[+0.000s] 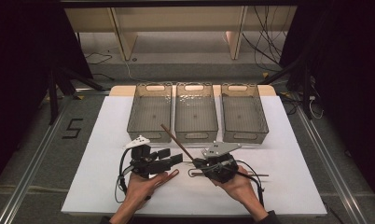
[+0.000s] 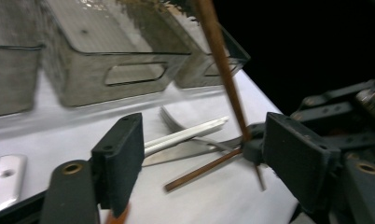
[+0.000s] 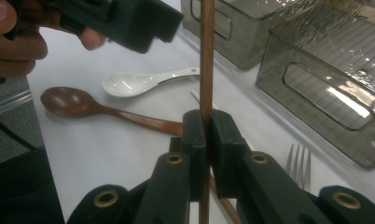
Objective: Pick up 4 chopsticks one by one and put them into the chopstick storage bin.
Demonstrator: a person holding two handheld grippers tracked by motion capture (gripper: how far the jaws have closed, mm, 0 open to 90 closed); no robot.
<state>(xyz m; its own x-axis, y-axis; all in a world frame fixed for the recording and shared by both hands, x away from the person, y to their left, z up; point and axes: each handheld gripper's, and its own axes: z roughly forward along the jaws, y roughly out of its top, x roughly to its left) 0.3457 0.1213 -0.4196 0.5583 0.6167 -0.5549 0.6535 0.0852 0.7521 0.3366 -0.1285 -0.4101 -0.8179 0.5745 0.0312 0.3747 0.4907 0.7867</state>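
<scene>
My right gripper point(image 1: 196, 162) point(image 3: 207, 121) is shut on a long brown chopstick point(image 1: 176, 142) point(image 3: 206, 56), which rises steeply and leans toward the bins. My left gripper point(image 1: 174, 157) point(image 2: 204, 126) is open just to its left, jaws wide apart and facing the chopstick point(image 2: 220, 60), with nothing pressed between them. A second brown chopstick point(image 2: 202, 170) lies flat on the white table cover. A wooden spoon point(image 1: 169, 177) point(image 3: 73, 102) and a white ceramic spoon point(image 3: 134, 84) point(image 2: 6, 175) lie beside the left hand. A metal fork point(image 2: 190, 133) point(image 3: 297, 156) lies close to the right gripper.
Three empty grey see-through bins stand side by side at the back: left point(image 1: 149, 135), middle point(image 1: 196, 136), right point(image 1: 245, 137). More metal cutlery point(image 1: 251, 175) lies right of the right hand. The white cover point(image 1: 106, 121) ends at the table's edges; dark stands flank it.
</scene>
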